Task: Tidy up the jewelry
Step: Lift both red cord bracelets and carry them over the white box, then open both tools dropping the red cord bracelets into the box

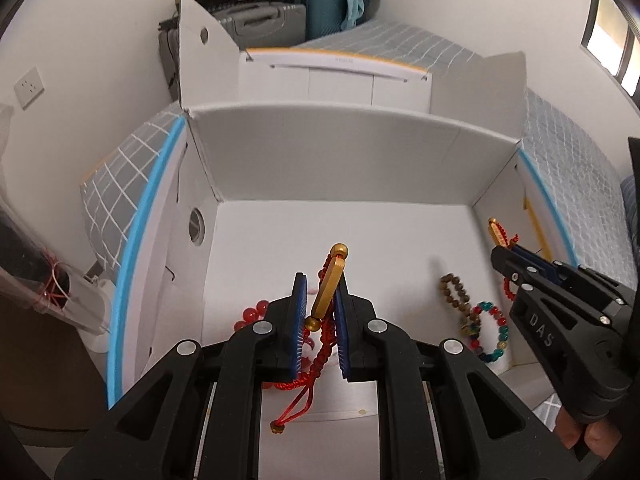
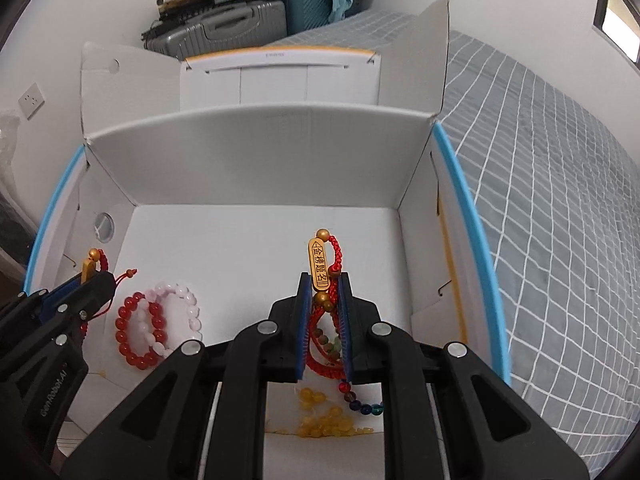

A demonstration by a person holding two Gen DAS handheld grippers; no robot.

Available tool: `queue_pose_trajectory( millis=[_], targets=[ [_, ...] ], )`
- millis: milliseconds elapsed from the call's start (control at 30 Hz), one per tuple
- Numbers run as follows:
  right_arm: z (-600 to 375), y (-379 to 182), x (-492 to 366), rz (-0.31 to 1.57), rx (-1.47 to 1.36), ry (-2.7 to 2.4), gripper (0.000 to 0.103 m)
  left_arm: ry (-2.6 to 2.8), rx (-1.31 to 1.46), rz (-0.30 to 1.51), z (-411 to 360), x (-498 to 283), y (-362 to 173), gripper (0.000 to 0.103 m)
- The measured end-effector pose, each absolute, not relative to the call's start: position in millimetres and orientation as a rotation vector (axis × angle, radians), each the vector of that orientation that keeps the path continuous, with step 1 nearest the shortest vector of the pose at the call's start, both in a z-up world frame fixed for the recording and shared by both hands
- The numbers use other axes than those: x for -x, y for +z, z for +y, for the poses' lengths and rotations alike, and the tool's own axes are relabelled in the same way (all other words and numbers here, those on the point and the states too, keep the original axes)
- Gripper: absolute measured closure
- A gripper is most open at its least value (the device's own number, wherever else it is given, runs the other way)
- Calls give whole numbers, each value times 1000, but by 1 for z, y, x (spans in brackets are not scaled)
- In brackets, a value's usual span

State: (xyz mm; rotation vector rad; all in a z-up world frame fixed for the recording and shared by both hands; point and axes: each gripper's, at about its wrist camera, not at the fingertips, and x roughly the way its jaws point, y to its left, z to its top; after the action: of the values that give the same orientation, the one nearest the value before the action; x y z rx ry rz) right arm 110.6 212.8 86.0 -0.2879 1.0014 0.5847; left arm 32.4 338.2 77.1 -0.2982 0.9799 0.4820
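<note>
Both grippers are inside a white open box (image 1: 340, 152). My left gripper (image 1: 322, 280) is shut on a red cord bracelet with a gold bar charm (image 1: 330, 284); it also shows in the right wrist view (image 2: 90, 268). My right gripper (image 2: 324, 280) is shut on a like red cord bracelet with an inscribed gold charm (image 2: 321, 266); it also shows in the left wrist view (image 1: 508, 250). On the box floor lie a red bead bracelet (image 2: 140, 332), a pink bead bracelet (image 2: 182, 312), yellow beads (image 2: 324, 420), a brown bead bracelet (image 1: 456, 292) and a multicolour bead bracelet (image 1: 490, 330).
The box (image 2: 260, 148) sits on a grey checked bed (image 2: 560, 200), its flaps upright. A second white box (image 2: 280, 76) stands behind it. Suitcases (image 2: 240, 28) are stacked against the far wall. A clear container (image 1: 48, 280) stands at the left.
</note>
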Motion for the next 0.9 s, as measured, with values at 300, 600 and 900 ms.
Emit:
queue_pose_trajectory(
  millis=[300,600,900],
  targets=[
    [212,85,-112,988,283,574,70,512,289,987,342,-31,73,72],
    [200,100,-110,937,249,562,38,524,292,922,337,-22,87,32],
    [164,132,-87,808,214,537,17,511,282,851,321,1,107,12]
  ],
)
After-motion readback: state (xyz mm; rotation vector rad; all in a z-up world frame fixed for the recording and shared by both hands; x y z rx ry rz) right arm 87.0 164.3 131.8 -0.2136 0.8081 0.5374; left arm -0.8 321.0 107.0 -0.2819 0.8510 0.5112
